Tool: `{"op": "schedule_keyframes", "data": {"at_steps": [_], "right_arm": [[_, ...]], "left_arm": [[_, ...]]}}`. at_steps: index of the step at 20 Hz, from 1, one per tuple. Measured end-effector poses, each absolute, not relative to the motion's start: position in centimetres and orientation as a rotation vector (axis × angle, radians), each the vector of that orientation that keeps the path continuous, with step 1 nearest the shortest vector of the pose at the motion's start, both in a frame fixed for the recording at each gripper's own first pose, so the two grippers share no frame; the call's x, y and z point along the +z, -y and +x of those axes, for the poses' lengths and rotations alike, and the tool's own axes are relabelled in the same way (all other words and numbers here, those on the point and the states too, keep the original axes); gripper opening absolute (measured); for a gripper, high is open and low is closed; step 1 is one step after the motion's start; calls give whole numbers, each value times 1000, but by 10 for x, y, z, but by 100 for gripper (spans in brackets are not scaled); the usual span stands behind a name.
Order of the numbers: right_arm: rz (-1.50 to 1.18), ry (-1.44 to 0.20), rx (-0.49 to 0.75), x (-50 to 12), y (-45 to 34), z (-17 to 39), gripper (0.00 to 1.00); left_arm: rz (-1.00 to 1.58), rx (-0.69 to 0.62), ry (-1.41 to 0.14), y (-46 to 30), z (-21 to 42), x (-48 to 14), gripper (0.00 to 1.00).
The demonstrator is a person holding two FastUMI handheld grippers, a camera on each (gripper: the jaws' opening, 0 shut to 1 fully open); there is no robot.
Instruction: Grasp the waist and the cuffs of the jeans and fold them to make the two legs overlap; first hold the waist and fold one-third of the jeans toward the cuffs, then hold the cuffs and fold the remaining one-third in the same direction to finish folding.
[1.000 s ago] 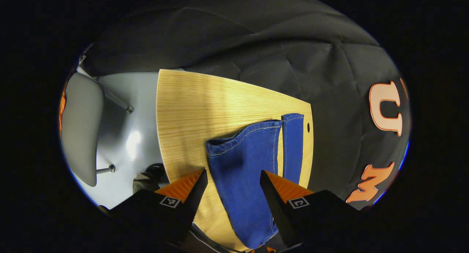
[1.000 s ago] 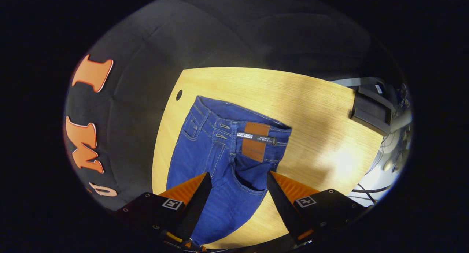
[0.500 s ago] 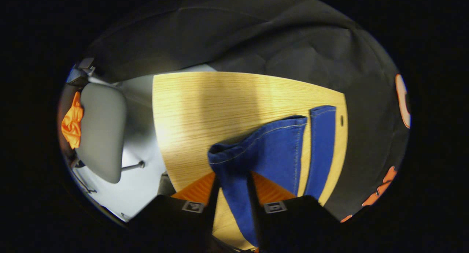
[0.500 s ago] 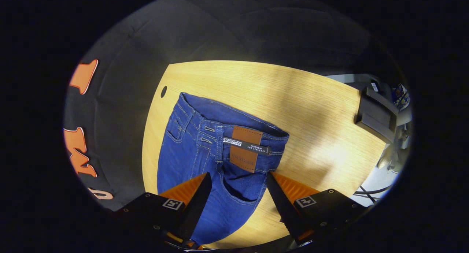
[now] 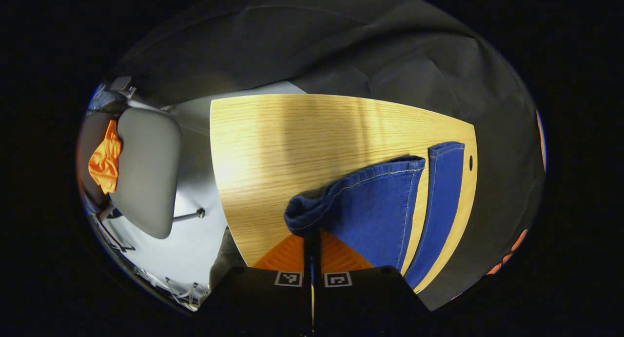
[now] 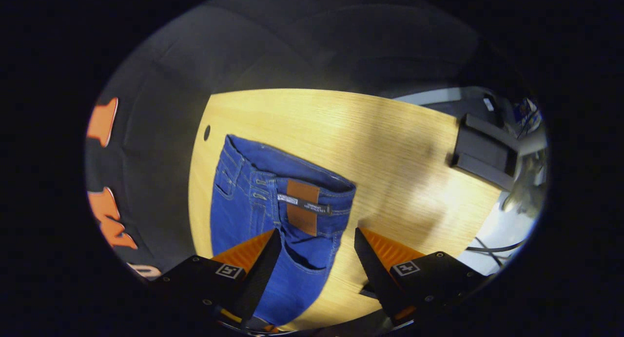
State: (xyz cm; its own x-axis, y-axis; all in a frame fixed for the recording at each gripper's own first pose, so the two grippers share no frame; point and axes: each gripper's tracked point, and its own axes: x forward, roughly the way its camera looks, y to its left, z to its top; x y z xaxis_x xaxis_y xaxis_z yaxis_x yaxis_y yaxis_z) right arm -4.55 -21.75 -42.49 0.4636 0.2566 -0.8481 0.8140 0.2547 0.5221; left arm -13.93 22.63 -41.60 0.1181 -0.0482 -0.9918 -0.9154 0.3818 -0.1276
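The wooden surface carries the blue jeans near its edge by the booth wall, with the waist toward the right tool and the two legs running toward the left one. In the left gripper view the legs lie apart, the farther leg flat beside the small round hole in the surface, the nearer leg's cuff bunched and raised off the wood.

A second ago the left tool stood with its fingers wide apart on either side of that leg; now the fingers are pressed together with a fold of the cuff's denim between them, though the cloth at the pinch is thin and hard to make out. The right tool has kept its fingers apart throughout, straddling the hip area just below the leather patch, and has eased a little back from the waist.

So the cuff end looks secured, while the waist grip is not yet made; laying one leg over the other waits on that.
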Motion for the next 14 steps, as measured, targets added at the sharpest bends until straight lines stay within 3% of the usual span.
{"op": "schedule_keyframes", "data": {"at_steps": [4, 6, 7, 8, 10, 13, 14], "right_arm": [[1292, -1056, -462, -431, 219, -35, 91], [1274, -1042, -447, -436, 219, -39, 81], [1264, -1020, -437, -438, 220, -40, 63], [1267, -994, -443, -439, 220, -42, 57], [1315, -926, -461, -441, 220, -39, 35], [1436, -908, -515, -442, 214, -36, 17], [1475, -915, -511, -435, 212, -36, 17]], "left_arm": [[-988, 769, -1290, -223, -132, -417, 2], [-1009, 714, -1266, -222, -129, -418, 2], [-1030, 684, -1248, -220, -126, -419, 2], [-1048, 663, -1226, -221, -126, -418, 2], [-1075, 633, -1182, -223, -127, -418, 2], [-1103, 584, -1120, -218, -117, -411, 1], [-1119, 556, -1100, -217, -113, -404, 0]]}}
